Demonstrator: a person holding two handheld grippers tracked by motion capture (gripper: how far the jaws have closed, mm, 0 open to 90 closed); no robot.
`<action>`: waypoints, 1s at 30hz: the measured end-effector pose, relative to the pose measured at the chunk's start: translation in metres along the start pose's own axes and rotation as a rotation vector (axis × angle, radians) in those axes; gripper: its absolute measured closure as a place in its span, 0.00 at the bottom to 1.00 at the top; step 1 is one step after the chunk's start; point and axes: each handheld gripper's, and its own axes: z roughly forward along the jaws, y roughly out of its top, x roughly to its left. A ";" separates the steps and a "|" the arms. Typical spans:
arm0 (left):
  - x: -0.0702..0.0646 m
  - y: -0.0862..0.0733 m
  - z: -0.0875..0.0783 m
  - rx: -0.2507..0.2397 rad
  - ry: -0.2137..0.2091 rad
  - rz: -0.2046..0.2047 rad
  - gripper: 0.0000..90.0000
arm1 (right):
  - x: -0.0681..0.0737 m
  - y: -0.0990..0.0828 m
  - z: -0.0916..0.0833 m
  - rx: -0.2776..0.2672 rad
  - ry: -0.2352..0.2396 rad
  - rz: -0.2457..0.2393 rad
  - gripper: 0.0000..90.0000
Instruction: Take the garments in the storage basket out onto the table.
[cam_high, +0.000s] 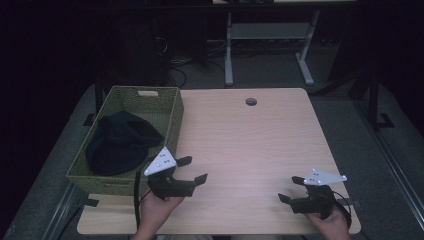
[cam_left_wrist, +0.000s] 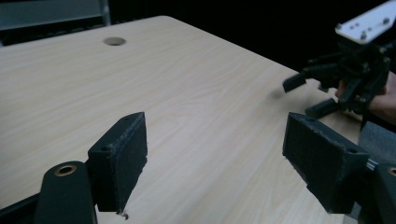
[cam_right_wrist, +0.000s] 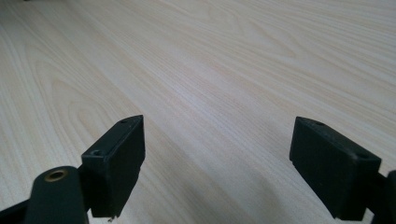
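At the far left of the table (cam_high: 240, 130) stands a green woven basket (cam_high: 170, 107), its long axis running from the near edge toward the far edge. Inside it lies a dark bundle of cloth (cam_high: 120, 142), slumped toward the near half and touching the basket's right wall. This cloth looks like the thing in hand, and it already rests in the basket.

Just to the right of the basket's near right corner hovers the left gripper (cam_high: 192, 170), held in the person's left hand (cam_high: 157, 207). Its jaws stand wide apart with nothing between them, and they point right and slightly away, out over bare wood. So the cloth lies behind and to the left of these jaws, not ahead of them. In the left gripper view the same jaws (cam_left_wrist: 212, 154) frame only tabletop, with the round cable hole (cam_left_wrist: 114, 41) far off.

Well to the right, near the near right corner, sits the right gripper (cam_high: 291, 189), jaws also apart and empty, aimed left across the table. The right gripper view (cam_right_wrist: 215, 163) looks along bare wood.

The left gripper is far the nearer to the basket. Any further reach for the cloth would probably need it to swing back leftward.
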 end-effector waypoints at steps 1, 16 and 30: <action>0.004 0.002 -0.004 -0.002 0.004 -0.007 0.24 | 0.000 0.000 0.000 0.000 0.000 0.000 0.20; 0.036 0.016 -0.043 -0.008 0.082 -0.025 0.24 | 0.001 0.001 0.000 0.002 -0.003 0.000 0.19; 0.075 0.033 -0.078 0.001 0.148 -0.032 0.25 | -0.001 0.001 -0.001 -0.007 -0.002 0.013 0.19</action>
